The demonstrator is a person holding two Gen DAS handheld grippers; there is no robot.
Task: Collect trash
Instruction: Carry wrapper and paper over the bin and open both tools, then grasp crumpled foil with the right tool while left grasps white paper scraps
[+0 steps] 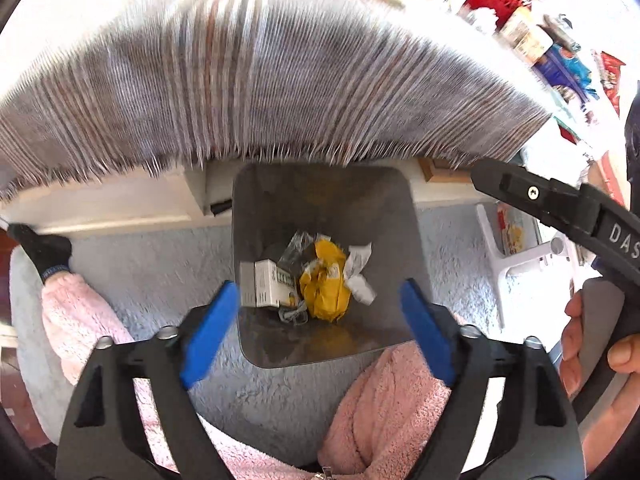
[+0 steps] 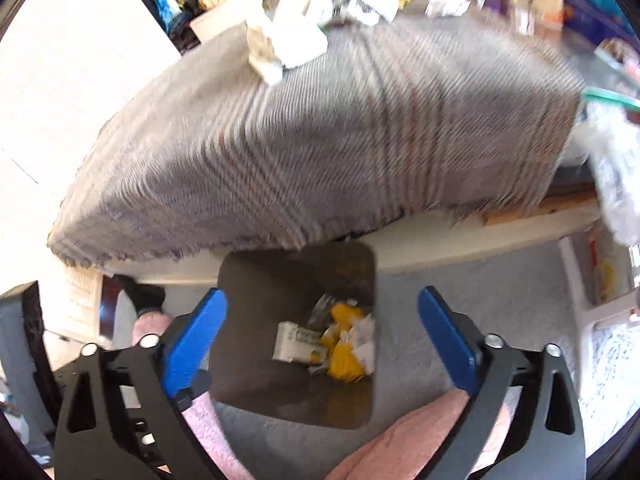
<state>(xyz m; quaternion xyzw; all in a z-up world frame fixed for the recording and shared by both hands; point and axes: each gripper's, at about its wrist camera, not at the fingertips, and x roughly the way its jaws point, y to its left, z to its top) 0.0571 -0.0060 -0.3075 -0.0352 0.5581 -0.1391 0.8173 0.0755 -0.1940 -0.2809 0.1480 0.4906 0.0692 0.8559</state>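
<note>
A grey bin [image 1: 256,208] stands on the pale carpet below the table edge; it also shows in the right wrist view [image 2: 248,280]. Inside lie a yellow wrapper [image 1: 326,284], a white box [image 1: 266,288], crumpled white paper [image 1: 358,270] and clear plastic. The same yellow wrapper [image 2: 344,354] and white box [image 2: 294,340] show in the right wrist view. My left gripper [image 1: 320,328] is open and empty above the bin. My right gripper [image 2: 322,336] is open and empty above the bin too; its body shows in the left wrist view [image 1: 560,208]. More trash [image 2: 296,36] lies on the table.
A grey striped fringed cloth [image 1: 260,80] hangs over the table edge above the bin. Packets and boxes [image 1: 532,36] crowd the tabletop. My legs in pink fleece [image 1: 392,404] flank the bin. A white plastic stool [image 1: 516,248] stands at right.
</note>
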